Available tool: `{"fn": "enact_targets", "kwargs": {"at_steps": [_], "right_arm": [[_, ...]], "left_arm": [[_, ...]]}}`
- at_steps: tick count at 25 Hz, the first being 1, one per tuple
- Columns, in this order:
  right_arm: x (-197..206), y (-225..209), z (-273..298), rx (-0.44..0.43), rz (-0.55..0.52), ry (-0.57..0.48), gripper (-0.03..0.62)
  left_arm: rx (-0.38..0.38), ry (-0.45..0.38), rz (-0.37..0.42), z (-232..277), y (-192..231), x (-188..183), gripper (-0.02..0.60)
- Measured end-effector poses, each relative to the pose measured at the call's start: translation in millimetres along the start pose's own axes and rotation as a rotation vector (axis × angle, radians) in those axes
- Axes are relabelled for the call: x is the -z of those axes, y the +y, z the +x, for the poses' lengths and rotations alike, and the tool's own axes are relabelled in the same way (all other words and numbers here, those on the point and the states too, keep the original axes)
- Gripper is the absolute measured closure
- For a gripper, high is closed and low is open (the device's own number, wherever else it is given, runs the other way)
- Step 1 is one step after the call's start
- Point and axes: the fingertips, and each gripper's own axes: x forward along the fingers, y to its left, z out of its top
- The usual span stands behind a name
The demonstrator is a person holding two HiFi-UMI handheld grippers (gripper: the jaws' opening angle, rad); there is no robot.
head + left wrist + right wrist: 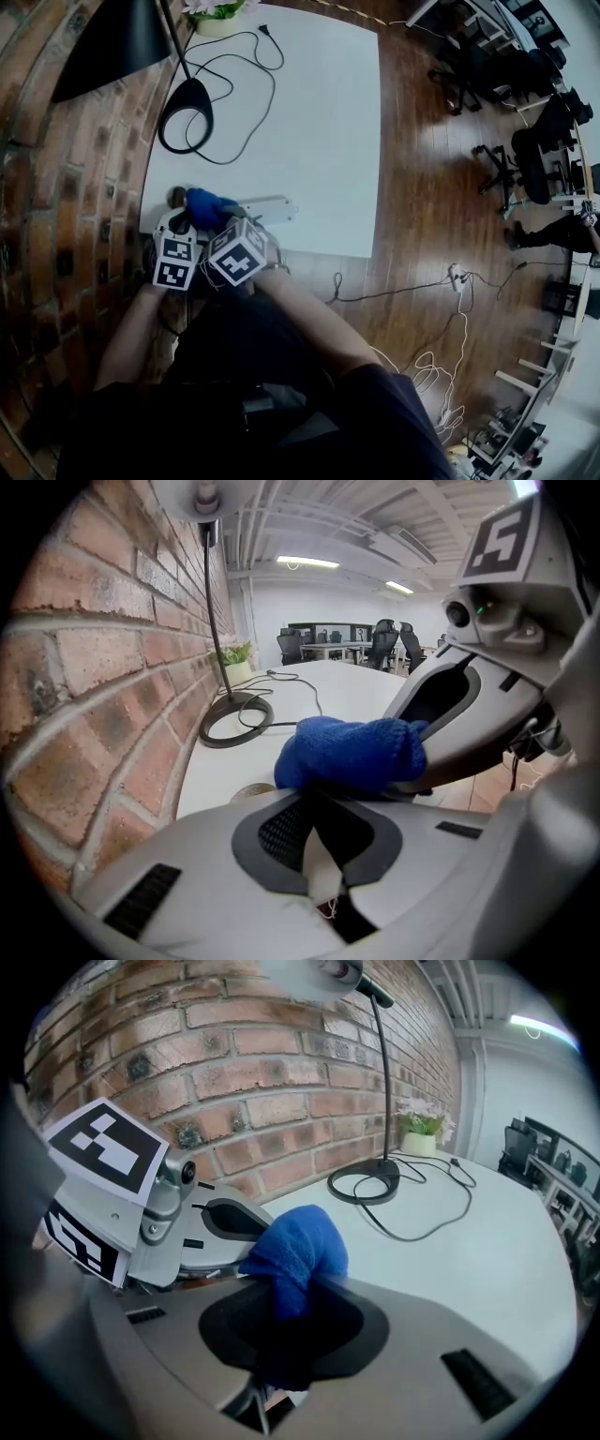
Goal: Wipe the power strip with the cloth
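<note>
On table point(319, 141), power strip point(277, 206), head view only

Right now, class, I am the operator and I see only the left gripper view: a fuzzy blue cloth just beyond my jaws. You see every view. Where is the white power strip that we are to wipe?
Observer: In the head view the long white plastic power strip lies on the white table, reaching right from the fuzzy blue cloth, which hides its left end.
Operator: What holds the cloth?
Observer: The right gripper view shows the right gripper clamped on it, with the cloth bunched between its jaws.
Operator: Is the lamp in the way?
Observer: No. In the head view the black desk lamp's ring-shaped base stands farther back, apart from the strip.
</note>
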Motion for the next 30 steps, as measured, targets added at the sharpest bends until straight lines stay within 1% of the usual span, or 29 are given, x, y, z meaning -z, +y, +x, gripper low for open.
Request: {"fn": "enact_targets", "kwargs": {"at_steps": [6, 9, 12, 15, 18, 22, 30], "right_arm": [[4, -5, -5, 0.007, 0.013, -0.014, 0.52], [8, -9, -8, 0.025, 0.014, -0.009, 0.52], [10, -16, -13, 0.044, 0.04, -0.017, 0.52], [13, -16, -11, 0.045, 0.052, -0.012, 0.52], [19, -17, -10, 0.042, 0.049, 0.004, 0.52], [18, -22, -16, 0.036, 0.055, -0.009, 0.52], [30, -37, -27, 0.014, 0.059, -0.012, 0.52]], "left_arm": [[-0.019, -0.016, 0.025, 1, -1, 0, 0.574], [-0.021, -0.014, 0.02, 1, -1, 1, 0.574], [-0.018, -0.012, 0.021, 1, 0, 0, 0.574], [-0.023, -0.008, 0.018, 1, 0, 1, 0.574], [-0.031, 0.004, 0.014, 1, -1, 3, 0.572], [-0.047, 0.019, 0.021, 1, 0, 2, 0.574], [-0.094, 0.07, 0.021, 4, -1, 3, 0.574]]}}
